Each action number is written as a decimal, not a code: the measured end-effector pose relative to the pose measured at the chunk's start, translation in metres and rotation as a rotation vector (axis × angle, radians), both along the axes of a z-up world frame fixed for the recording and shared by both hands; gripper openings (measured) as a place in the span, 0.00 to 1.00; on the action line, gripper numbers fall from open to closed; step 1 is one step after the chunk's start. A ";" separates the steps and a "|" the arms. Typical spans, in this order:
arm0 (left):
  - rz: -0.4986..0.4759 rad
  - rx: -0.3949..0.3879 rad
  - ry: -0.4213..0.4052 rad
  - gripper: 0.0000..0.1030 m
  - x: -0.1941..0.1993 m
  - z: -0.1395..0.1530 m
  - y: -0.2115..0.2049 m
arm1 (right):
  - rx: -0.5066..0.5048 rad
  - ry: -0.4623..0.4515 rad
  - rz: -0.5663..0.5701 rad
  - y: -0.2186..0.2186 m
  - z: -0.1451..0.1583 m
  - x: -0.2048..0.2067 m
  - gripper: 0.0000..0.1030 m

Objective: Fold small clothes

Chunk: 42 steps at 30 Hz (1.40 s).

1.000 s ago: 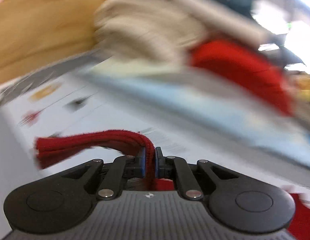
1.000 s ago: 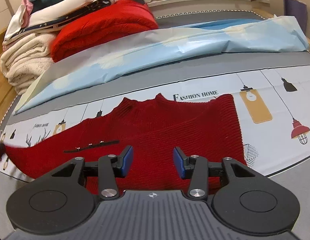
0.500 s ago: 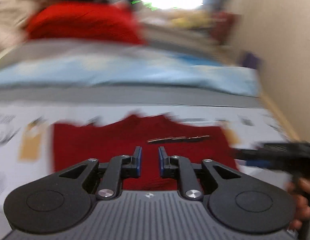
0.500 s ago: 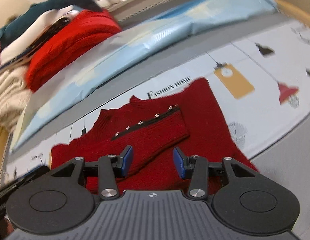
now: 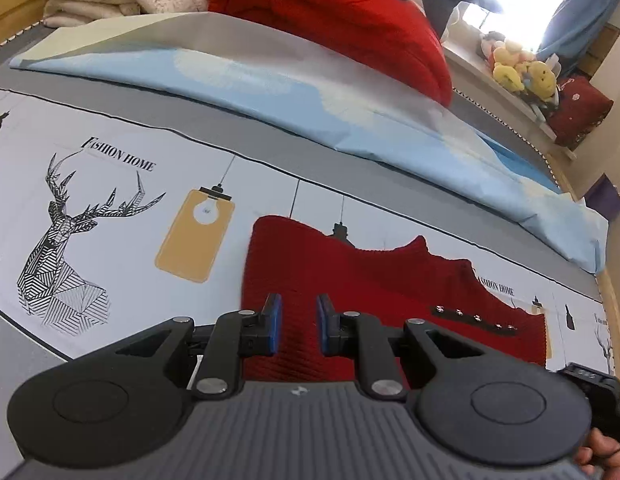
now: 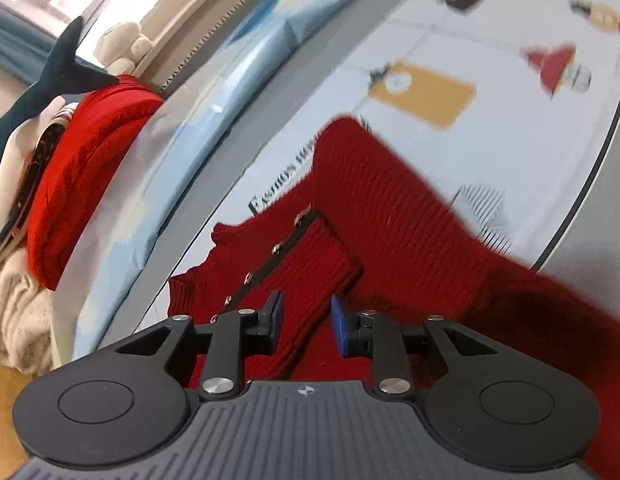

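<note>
Now you are mid-fold: the red sweater (image 5: 350, 280) lies flat on the printed sheet (image 5: 109, 208), one sleeve (image 6: 305, 268) folded across. Left gripper (image 5: 297, 322) slightly open, empty; right gripper (image 6: 305, 322), just narrowing, holds nothing. Next, grasp the right side.

sweater (image 5: 350, 276) on printed mat (image 5: 129, 208), folded pile (image 5: 334, 12) behind

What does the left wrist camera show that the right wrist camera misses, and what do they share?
Only the left wrist view shows the black line-drawn deer print and a dark red cushion. Only the right wrist view shows the dark teal plush tail and a red lamp print. Both show the small red knit sweater with its sleeve folded across, the pale blue sheet and open blue-padded jaws.
</note>
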<state>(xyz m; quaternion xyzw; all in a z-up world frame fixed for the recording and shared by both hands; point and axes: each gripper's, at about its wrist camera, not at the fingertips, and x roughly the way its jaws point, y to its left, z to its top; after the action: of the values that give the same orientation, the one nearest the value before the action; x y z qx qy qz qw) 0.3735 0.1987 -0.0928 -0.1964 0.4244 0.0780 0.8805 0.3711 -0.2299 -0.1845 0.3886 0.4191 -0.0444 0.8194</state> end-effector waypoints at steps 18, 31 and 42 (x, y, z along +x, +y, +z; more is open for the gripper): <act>-0.004 -0.022 0.027 0.18 0.001 -0.008 0.014 | -0.175 -0.245 -0.060 0.002 0.046 0.002 0.06; -0.093 -0.024 0.129 0.18 0.008 -0.055 -0.010 | -0.234 -0.099 -0.077 -0.044 0.050 0.006 0.27; -0.064 0.039 0.164 0.38 -0.009 -0.078 0.003 | -0.205 0.053 0.081 -0.038 0.030 0.013 0.34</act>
<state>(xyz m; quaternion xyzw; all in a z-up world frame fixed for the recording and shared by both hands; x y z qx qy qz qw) 0.3642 0.2019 -0.1711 -0.1587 0.4994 0.0737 0.8485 0.3842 -0.2679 -0.1549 0.2842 0.4492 -0.0643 0.8446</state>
